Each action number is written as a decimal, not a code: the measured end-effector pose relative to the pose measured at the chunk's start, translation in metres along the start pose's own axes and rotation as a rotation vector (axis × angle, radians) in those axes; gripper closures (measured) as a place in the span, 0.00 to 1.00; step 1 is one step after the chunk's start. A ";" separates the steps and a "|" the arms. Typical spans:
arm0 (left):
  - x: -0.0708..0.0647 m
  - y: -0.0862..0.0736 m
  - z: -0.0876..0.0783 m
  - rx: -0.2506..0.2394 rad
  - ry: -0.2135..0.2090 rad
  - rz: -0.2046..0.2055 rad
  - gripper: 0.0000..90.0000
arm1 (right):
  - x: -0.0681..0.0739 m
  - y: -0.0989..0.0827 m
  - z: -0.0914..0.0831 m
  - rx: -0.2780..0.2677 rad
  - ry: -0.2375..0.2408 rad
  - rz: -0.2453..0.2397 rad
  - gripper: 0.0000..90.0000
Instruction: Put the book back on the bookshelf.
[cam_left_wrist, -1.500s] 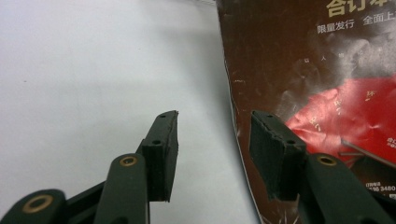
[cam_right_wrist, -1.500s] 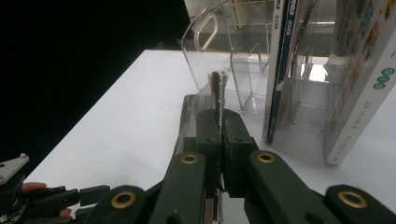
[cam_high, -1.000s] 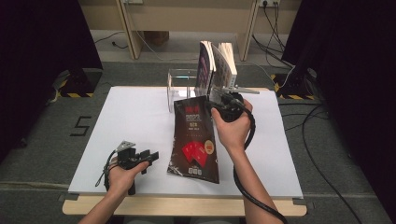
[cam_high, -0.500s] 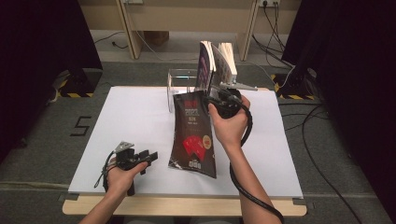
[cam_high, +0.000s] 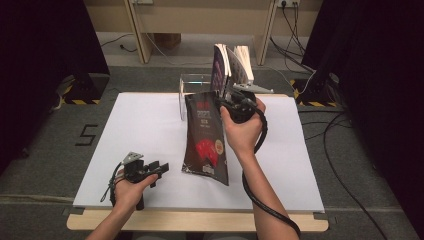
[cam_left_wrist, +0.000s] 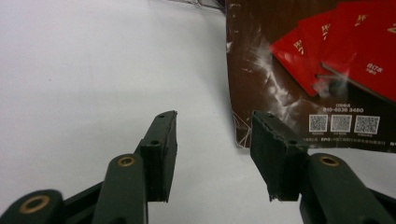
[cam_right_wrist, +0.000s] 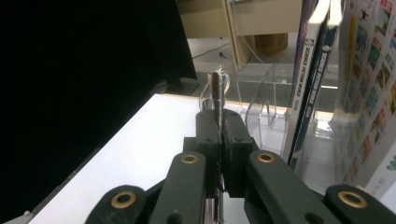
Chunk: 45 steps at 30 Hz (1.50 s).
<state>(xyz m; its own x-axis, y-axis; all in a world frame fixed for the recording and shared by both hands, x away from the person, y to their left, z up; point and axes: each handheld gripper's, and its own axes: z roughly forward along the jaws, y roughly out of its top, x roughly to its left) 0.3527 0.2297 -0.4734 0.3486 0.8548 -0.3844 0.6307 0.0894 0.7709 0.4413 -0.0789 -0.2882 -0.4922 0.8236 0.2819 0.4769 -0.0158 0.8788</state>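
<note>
1. Left gripper (cam_high: 152, 171) parked low at the near left of the white table (cam_high: 140, 125), jaws apart with nothing between them. In the left gripper view the pads (cam_left_wrist: 163, 154) frame bare table, with the lower corner of the dark book (cam_left_wrist: 317, 70) just beyond the right pad and not touched. Judged on standby: close enough to steady that lower edge if wanted, clear of the swing otherwise.

2. Dark book (cam_high: 206, 135) with red fan print at table centre, tilted: bottom edge down on the table nearest the person, top edge lifted toward the far side. Judged mid-raise, being stood up for shelving.

3. Right gripper (cam_high: 231, 104) clamped on the book's upper edge, jaws pressed together on the thin edge, as seen end-on in the right gripper view (cam_right_wrist: 218, 135). Grip taken at the top, likely so the bottom edge can pivot on the table and carry the weight.

4. Clear acrylic book stand (cam_high: 192, 85) at the far edge of the table, directly behind the raised book. Open slot on its left judged the intended destination.

5. Upright books (cam_high: 231, 67) already in the stand, leaning slightly right. Spines (cam_right_wrist: 308, 70) close beside the gripped edge in the right gripper view; risk noted of knocking them during insertion.
</note>
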 end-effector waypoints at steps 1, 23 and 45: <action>0.000 0.000 0.000 0.000 0.000 0.001 0.57 | 0.001 0.001 0.000 -0.006 -0.001 -0.006 0.97; 0.000 -0.001 -0.001 -0.004 -0.003 0.003 0.56 | 0.010 0.014 0.004 -0.079 -0.006 -0.013 0.97; 0.001 0.000 0.000 -0.006 -0.003 0.002 0.56 | 0.014 0.023 0.010 -0.121 -0.007 -0.009 0.97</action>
<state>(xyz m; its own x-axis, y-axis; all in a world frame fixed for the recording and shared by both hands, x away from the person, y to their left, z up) 0.3523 0.2305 -0.4738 0.3521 0.8532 -0.3848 0.6258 0.0911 0.7746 0.4528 -0.0622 -0.2678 -0.4910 0.8278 0.2713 0.3811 -0.0759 0.9214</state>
